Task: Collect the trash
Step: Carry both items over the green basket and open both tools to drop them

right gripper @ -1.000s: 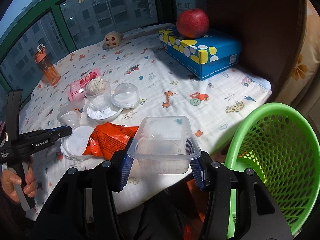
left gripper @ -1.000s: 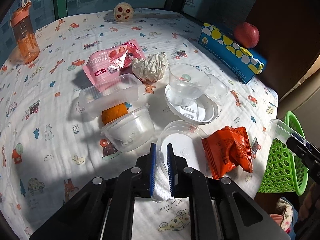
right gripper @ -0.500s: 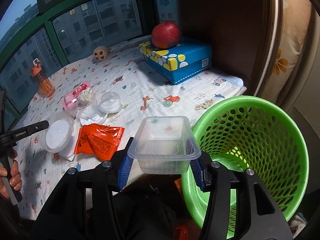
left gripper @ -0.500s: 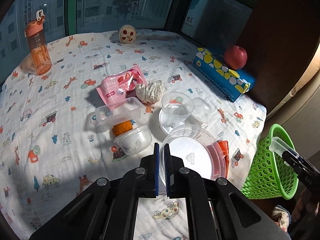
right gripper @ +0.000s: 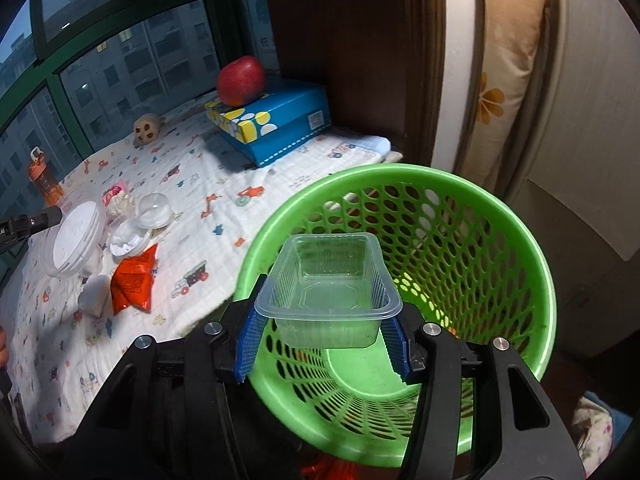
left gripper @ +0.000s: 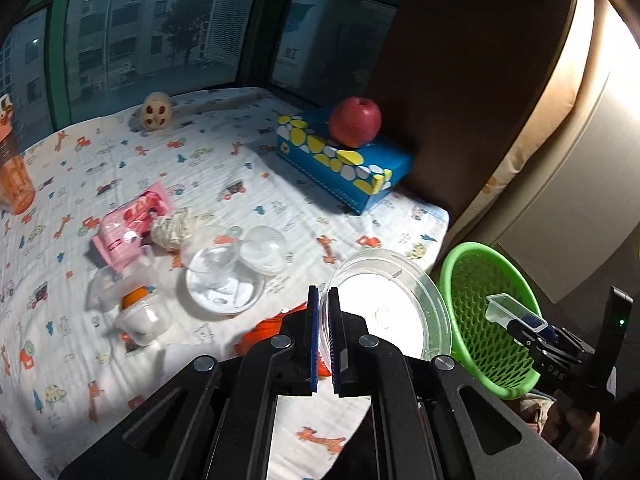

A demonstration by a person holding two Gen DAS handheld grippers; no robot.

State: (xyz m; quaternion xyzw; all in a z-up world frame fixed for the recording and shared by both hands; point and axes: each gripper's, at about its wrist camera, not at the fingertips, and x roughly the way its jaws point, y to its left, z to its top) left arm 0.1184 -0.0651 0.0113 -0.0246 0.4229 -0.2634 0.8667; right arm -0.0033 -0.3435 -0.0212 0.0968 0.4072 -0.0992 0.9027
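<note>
- Right gripper (right gripper: 322, 344): clamped on clear tray (right gripper: 329, 285), held above green basket (right gripper: 404, 300).
- Left gripper (left gripper: 323, 340): pinching round lid (left gripper: 386, 306) by rim, beside basket.
- Risk: thin lid slipping; tray catching basket rim on release.

place: home, bay-window nook | apartment blocks showing through the green-framed window (left gripper: 152, 36) | child's cartoon-print cloth (left gripper: 248, 184) covering the ledge | floral curtain (right gripper: 496, 92) hanging at right | apple (right gripper: 241, 80) sitting on tissue box (right gripper: 276, 120) | green basket (right gripper: 500, 240) standing beside
</note>
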